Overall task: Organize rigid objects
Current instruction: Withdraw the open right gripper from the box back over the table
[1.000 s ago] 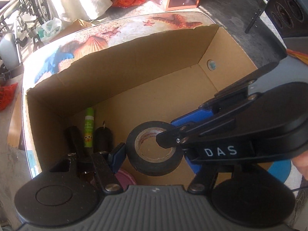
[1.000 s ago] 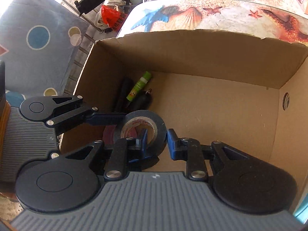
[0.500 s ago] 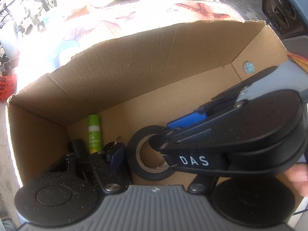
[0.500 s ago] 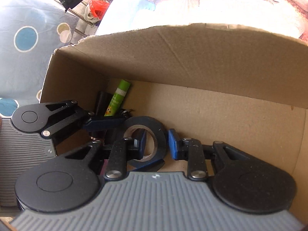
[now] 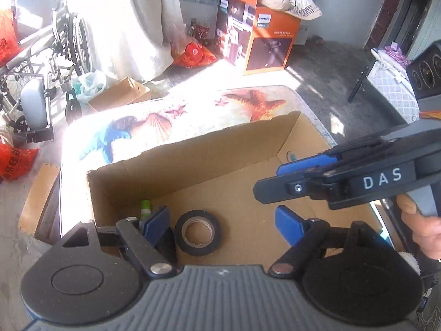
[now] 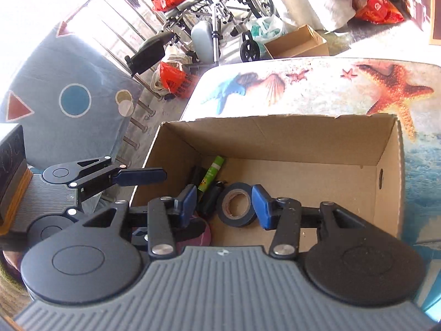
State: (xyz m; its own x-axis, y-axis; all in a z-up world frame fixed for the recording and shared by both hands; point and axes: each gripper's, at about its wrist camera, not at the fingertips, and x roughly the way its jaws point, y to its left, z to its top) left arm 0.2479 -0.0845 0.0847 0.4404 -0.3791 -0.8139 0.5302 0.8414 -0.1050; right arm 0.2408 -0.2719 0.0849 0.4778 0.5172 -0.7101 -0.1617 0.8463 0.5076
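Blue rubber pads face each other across a wide gap on the left gripper [image 5: 222,220], whose jaws are opening with nothing pinched between them; the roll of black tape [image 5: 198,232] seen through that gap lies on the floor of the box below, apart from both pads. The right gripper [image 6: 224,202] shows the same picture from its own camera: its jaws are opening, spread less wide, and the tape sits beyond the gap on the cardboard, free of both pads. Judging by this, the tape is already delivered and both tools are letting go so it stays put.

The tape rests flat on its side on the floor of the cardboard box [image 6: 275,135], toward the left end, probably because flat is the only pose in which a roll will not wander. Just beside it, packed into the left corner, lie a green glue stick [image 6: 211,173], a dark object with a small ring on its end [image 6: 210,200] and another dark item I cannot identify; something pinkish [image 6: 205,235] shows under the right tool's left finger. Grouping everything at one end leaves the rest of the box floor bare for more items.

The box stands on a mat printed with starfish and shells [image 6: 303,88]. A hand [image 5: 421,220] grips the right tool's handle at the edge of the left view
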